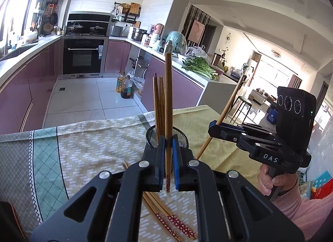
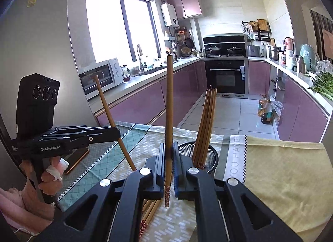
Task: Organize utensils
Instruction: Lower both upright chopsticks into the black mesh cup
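Note:
My left gripper is shut on one wooden chopstick, held upright with its red patterned end below the jaws. Just behind it stands a black mesh holder with several chopsticks in it. More chopsticks lie loose on the tablecloth under the gripper. My right gripper is shut on another upright chopstick, left of the mesh holder and its chopsticks. Each gripper shows in the other view, right gripper and left gripper, both raised above the table.
A patterned green and yellow tablecloth covers the table. A phone lies on it at the left. Beyond the table edge are the tiled kitchen floor, oil bottles, purple cabinets and an oven. Hands in pink sleeves hold both grippers.

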Motion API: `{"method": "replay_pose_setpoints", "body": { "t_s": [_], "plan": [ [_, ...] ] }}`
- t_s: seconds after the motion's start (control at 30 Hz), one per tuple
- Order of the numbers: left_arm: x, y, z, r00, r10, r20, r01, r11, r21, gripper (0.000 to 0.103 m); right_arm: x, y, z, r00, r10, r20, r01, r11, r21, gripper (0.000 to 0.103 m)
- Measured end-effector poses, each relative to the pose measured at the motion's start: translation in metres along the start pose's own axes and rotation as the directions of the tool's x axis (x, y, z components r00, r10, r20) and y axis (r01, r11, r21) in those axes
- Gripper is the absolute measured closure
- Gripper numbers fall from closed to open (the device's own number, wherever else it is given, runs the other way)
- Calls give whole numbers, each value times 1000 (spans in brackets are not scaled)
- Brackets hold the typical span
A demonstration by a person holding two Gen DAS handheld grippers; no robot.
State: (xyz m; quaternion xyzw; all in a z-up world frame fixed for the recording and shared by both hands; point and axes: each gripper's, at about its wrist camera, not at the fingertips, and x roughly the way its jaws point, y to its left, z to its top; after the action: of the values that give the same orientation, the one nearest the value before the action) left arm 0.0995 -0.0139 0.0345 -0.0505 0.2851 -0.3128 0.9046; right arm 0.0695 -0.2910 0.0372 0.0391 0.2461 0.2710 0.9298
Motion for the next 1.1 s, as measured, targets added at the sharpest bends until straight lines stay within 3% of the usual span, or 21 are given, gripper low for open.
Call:
{"method": "replay_pose_setpoints", "body": {
  "t_s": [1.1],
  "plan": [
    [12, -25, 52, 995, -17, 98, 7, 995, 97, 95, -1, -5, 48, 994, -41, 105, 47, 997, -61, 97]
  ]
}}
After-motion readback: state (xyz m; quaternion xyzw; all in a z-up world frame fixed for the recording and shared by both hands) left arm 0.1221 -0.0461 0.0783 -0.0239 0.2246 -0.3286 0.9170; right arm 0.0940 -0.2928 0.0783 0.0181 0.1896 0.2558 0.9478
